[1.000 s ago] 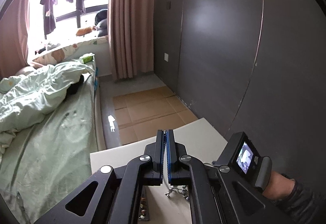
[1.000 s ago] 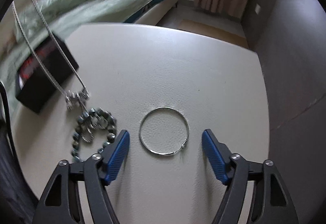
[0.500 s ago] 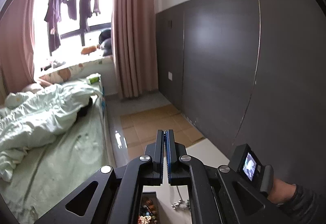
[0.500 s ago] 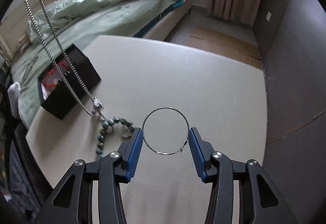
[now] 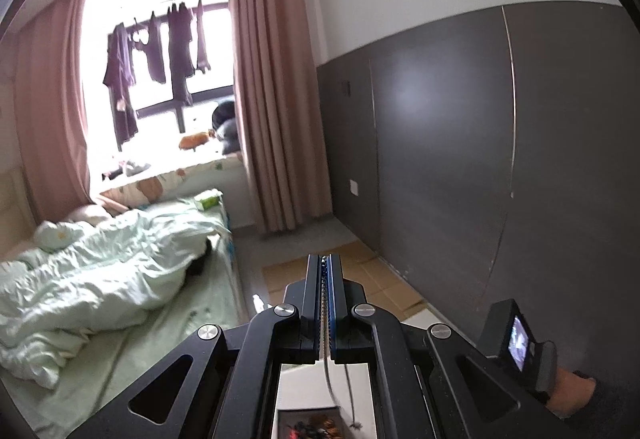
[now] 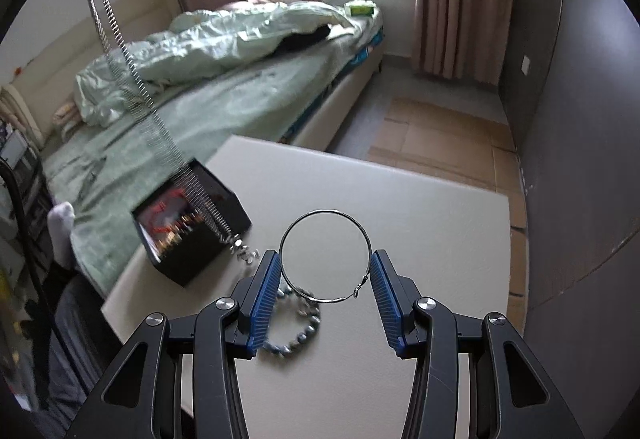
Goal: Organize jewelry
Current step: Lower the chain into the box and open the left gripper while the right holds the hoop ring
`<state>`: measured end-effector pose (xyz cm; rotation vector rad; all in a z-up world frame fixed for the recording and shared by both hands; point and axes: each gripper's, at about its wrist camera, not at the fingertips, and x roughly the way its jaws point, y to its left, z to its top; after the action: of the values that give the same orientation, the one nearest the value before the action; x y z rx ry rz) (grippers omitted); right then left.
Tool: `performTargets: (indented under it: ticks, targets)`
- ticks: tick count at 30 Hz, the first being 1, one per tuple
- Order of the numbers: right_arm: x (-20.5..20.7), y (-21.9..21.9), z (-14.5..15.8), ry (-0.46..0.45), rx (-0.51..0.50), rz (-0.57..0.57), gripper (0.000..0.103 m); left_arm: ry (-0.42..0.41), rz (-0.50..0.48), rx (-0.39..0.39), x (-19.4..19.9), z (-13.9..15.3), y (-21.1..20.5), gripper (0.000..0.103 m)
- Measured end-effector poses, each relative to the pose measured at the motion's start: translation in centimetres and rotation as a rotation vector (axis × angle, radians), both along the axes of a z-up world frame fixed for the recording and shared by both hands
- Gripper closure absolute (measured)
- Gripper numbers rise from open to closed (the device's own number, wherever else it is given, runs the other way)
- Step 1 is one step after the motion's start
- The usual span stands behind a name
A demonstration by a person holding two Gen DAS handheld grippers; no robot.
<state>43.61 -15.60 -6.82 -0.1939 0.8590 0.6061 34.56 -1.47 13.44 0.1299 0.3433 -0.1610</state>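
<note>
Plainly mid-carry, both hands loaded; right tool (image 6: 325,271) closed across a thin silver hoop bangle (image 6: 325,256), blue pads (image 6: 267,289) pressing its two sides, ring held clear above the pale worktop (image 6: 420,215); left tool (image 5: 328,303) pinched fully together on a silver chain necklace (image 5: 329,375), strands hanging down between the arms; same chain seen from the right wrist view as a long line slanting down to its clasp end just beside the black jewelry box (image 6: 192,223). Still lying on the worktop below the right tool: a dark beaded bracelet (image 6: 296,331), untouched. Box open, red and gold pieces inside, near the worktop's left edge, bed (image 6: 240,79) beyond. Likely step: ferrying chain and bangle to the box. Next move calls for: lowering the chain's free end into the box before releasing, to avoid a tangle or spill over the rim; then bringing the bangle across, tipping it flat, easing the pads apart just above the contents; bracelet to follow.
</note>
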Motion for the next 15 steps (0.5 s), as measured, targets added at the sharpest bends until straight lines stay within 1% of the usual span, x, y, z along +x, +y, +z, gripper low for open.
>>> performTargets:
  ticks: [4,10,13,15]
  targets:
    - [-0.3,0.8,1.5,-0.026,0.022,0.008,0.056,-0.042,0.021,0.021,-0.7,1.9,0.7,0.101]
    - [-0.9,2.1,2.6,-0.047,0.030,0.031,0.056,-0.088,0.061,0.051,-1.6,3.9,2.1,0.101]
    - [-1.3,2.7,2.8,-0.053,0.028,0.038,0.056,-0.089,0.070,0.051,-1.6,4.2,2.8,0.101]
    - [-1.5,3.1,2.9,-0.055,0.030,0.042,0.056,-0.082,0.073,0.051,-1.6,3.9,3.2,0.101]
